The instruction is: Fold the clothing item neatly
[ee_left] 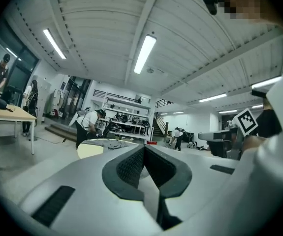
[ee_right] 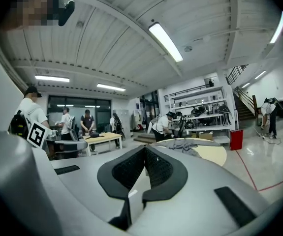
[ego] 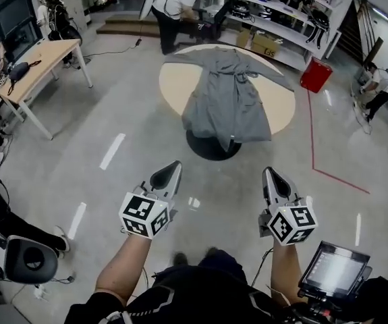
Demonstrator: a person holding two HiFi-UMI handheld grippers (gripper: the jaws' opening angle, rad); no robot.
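No words, numbers or brand names are showing legibly anywhere. The left marker cube [ego: 144,214] on the left hand-held gripper [ego: 169,174] and the right marker cube [ego: 292,225] on the right hand-held gripper [ego: 272,179] are carrying only black-and-white square code patterns, no letters. The small screen [ego: 333,270], just beside the right hand-held gripper, is glowing pale, its contents too blurred to read.

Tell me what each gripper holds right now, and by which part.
Nothing is held. The left gripper and the right gripper are both shut and empty; the grey coat lies spread on the round table, well ahead of them.
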